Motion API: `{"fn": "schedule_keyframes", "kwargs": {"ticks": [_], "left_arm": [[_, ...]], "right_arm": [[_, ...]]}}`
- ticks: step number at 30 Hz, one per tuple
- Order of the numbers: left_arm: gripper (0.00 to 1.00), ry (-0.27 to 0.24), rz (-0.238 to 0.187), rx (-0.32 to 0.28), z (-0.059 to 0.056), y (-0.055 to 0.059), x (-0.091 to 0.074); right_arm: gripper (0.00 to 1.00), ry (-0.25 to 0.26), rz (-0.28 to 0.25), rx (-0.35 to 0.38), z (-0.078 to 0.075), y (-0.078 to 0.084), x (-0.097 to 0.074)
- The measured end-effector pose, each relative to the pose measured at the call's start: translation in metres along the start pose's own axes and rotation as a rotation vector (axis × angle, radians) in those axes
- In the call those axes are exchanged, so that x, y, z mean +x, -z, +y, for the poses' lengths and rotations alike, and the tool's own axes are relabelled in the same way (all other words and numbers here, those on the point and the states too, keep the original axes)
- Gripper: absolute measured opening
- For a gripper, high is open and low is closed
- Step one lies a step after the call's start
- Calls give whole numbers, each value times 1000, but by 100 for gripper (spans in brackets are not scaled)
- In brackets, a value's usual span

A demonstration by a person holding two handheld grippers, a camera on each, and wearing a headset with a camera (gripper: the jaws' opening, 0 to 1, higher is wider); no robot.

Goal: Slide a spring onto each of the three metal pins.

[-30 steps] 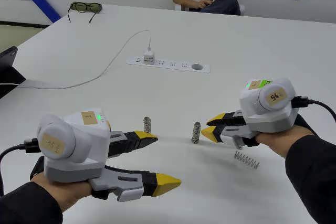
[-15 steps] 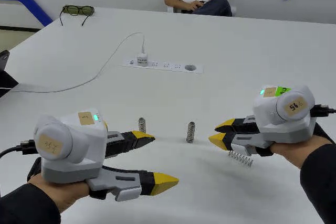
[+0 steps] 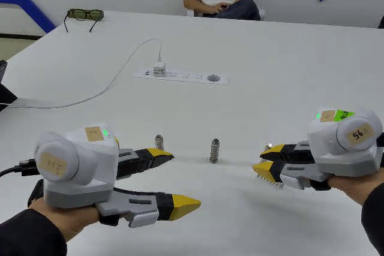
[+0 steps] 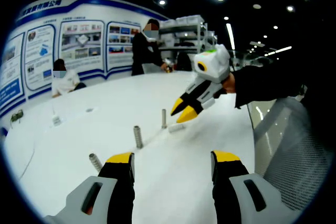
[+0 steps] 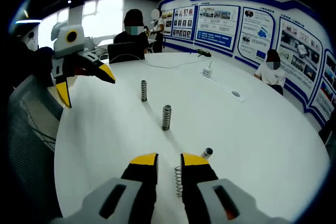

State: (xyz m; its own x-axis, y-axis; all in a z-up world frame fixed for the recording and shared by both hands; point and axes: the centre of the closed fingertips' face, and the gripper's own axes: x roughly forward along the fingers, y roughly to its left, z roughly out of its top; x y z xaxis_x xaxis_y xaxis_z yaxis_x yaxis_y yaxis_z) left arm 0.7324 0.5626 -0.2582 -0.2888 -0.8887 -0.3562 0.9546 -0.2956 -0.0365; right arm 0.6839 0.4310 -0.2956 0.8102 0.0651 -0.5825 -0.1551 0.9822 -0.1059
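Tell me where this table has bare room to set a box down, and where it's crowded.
Bare: the wide stretch between the power strip and the sprung pins; also the table on the right, past the strip. Crowded: the near row, where the left gripper, pins, loose spring and right gripper sit close.

Three pins stand upright in a row on the white table [image 3: 198, 112]. First sprung pin [image 3: 159, 141] and second sprung pin [image 3: 214, 150] each wear a grey coil spring over their length. Bare pin [image 5: 206, 153] is short and shiny, uncovered. Loose spring [image 5: 178, 181] lies flat, just beside the bare pin.
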Motion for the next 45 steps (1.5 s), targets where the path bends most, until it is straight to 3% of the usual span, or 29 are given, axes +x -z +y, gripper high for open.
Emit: {"fn": "schedule_keyframes", "kwargs": {"ticks": [15,20,31,45], "left_arm": [[59,3,17,10,-1,-1,1],[59,0,22,12,-1,-1,0],[59,-3,32,15,-1,-2,0],[58,3,37,23,-2,-2,0]], "right_arm": [[18,36,72,61,-14,50,-4],[18,34,80,75,-14,57,-2],[17,30,80,112,-17,64,3],[11,28,69,120,-16,59,1]]}}
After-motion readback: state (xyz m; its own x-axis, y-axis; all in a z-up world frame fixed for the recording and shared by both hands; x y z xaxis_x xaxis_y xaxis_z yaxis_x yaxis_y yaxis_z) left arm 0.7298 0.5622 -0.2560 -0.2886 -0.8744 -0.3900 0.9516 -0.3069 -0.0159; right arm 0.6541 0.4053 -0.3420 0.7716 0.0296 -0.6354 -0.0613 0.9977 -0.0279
